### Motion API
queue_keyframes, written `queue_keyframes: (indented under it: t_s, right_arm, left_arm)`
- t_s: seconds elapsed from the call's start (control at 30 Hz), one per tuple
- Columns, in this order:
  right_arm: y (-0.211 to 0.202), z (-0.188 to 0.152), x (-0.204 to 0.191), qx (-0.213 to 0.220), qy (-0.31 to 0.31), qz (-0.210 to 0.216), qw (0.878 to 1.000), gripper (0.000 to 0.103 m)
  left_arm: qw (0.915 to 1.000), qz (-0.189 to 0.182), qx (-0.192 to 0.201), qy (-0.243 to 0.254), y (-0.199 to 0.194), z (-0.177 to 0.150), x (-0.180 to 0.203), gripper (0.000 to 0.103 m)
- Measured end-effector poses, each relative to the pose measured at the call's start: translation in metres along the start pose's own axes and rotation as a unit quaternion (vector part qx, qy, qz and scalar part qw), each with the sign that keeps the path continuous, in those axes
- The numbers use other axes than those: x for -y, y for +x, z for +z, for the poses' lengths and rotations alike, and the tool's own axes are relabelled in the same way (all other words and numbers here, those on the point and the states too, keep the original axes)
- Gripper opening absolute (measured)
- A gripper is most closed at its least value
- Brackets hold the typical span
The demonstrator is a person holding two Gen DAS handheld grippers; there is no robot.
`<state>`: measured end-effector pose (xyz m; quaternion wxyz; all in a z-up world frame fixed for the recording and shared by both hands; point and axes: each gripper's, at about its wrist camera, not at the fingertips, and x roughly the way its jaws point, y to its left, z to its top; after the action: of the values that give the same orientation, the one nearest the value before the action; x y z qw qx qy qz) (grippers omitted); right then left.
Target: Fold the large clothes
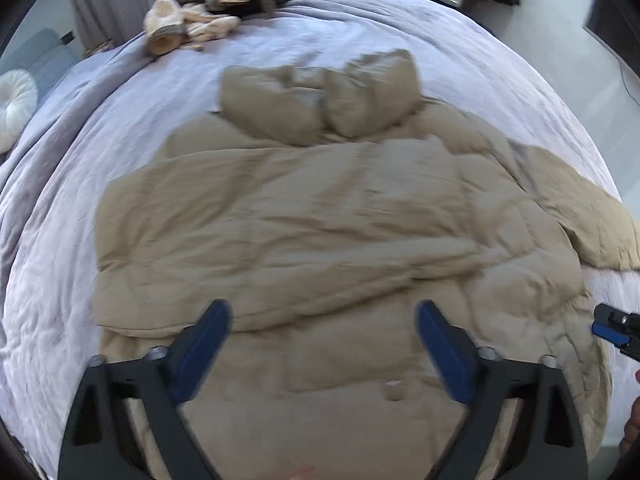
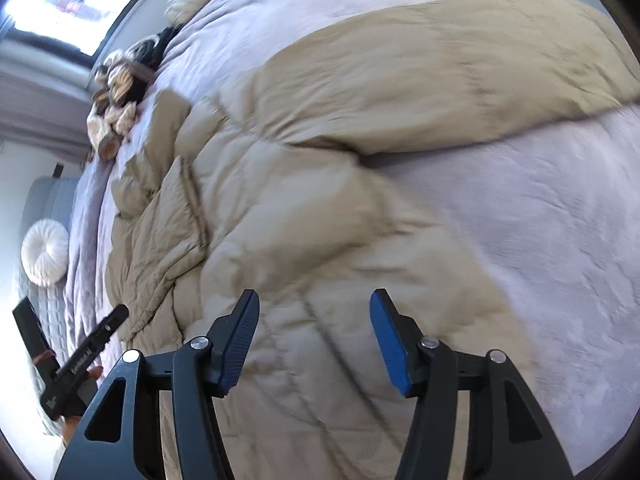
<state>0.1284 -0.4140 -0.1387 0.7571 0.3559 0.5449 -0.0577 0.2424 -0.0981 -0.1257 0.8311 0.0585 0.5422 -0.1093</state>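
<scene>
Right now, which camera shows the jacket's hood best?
The left wrist view: the hood lies face-on at the far end of the jacket, whole and unobstructed. The right wrist view catches it only sideways and squashed near the left edge.

The quilted puffer coat (image 1: 320, 220) was plain tan; the bed cover (image 1: 460, 52) beneath it was pale lilac. Both grippers' fingers (image 2: 240, 340) were black with blue ribbed pads. A round pleated cushion (image 2: 45, 252) was white, and the heaped garment (image 1: 200, 12) mottled cream and brown
</scene>
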Motion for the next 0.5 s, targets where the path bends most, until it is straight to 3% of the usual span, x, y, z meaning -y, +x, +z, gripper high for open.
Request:
queue_keyframes:
  t_s: [0.1,0.5]
  right_arm:
    - [-0.013,0.004,0.023,0.011,0.020,0.005,1.000,0.080]
    - [-0.039,0.027,0.094,0.063,0.095,0.015,0.993,0.088]
  left_arm:
    - [0.9998,-0.005,-0.006,0.016,0.001,0.000,0.025,0.103]
    - [0.9982,0.001,-0.037,0.047,0.016,0.005,0.098,0.103]
